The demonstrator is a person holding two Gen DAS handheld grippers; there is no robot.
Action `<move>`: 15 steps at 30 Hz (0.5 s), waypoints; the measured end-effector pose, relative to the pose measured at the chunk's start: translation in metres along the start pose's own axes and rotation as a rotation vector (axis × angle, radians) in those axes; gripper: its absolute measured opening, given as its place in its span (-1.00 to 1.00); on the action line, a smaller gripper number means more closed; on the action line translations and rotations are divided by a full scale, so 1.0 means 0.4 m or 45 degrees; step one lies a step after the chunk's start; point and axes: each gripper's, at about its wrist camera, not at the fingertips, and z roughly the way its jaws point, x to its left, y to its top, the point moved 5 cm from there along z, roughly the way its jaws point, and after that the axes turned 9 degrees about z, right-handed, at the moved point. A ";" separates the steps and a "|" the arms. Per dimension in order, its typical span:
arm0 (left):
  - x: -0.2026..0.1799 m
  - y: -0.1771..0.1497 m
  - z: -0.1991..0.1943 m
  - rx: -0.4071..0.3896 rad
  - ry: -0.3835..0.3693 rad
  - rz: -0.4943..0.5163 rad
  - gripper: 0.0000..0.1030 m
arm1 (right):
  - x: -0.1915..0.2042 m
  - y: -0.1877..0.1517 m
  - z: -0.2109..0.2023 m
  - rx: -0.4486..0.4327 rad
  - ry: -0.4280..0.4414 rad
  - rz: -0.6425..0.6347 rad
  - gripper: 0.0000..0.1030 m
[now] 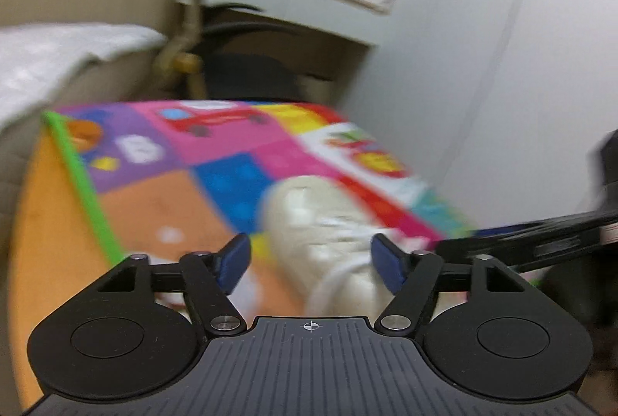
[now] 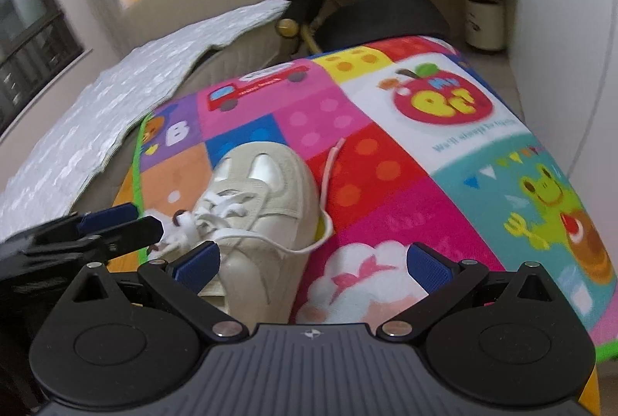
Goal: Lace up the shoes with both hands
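A cream-white sneaker point(image 2: 266, 192) lies on a colourful play mat point(image 2: 386, 145), toe pointing away. Its white laces point(image 2: 222, 209) cross loosely over the tongue, and one lace end point(image 2: 328, 165) trails off to the right across the mat. My right gripper point(image 2: 314, 261) stands open just behind the shoe's heel, nothing between its blue pads. In the left wrist view, which is blurred by motion, the same sneaker point(image 1: 320, 223) sits ahead of my open left gripper point(image 1: 311, 257). The left gripper point(image 2: 127, 219) also shows at the shoe's left side in the right wrist view.
The mat covers a low round orange table point(image 1: 42, 223). A bed with a grey quilt point(image 2: 96, 114) lies to the left. A black office chair point(image 2: 359, 2) and a desk stand behind, with a small white bin point(image 2: 484, 24) by the white wall point(image 1: 502, 68).
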 end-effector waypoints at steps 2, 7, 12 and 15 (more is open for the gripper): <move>-0.020 0.005 -0.011 -0.007 -0.016 0.066 0.80 | 0.012 0.001 -0.003 0.003 0.013 -0.036 1.00; -0.053 0.005 -0.006 0.021 0.033 0.213 0.82 | 0.020 -0.008 0.010 0.050 0.007 -0.089 1.00; -0.024 -0.004 0.036 0.074 0.103 0.158 0.85 | 0.012 -0.014 0.056 0.082 -0.030 -0.010 1.00; 0.001 -0.004 0.019 0.072 0.098 0.100 0.86 | 0.002 -0.010 0.047 0.041 -0.027 0.017 1.00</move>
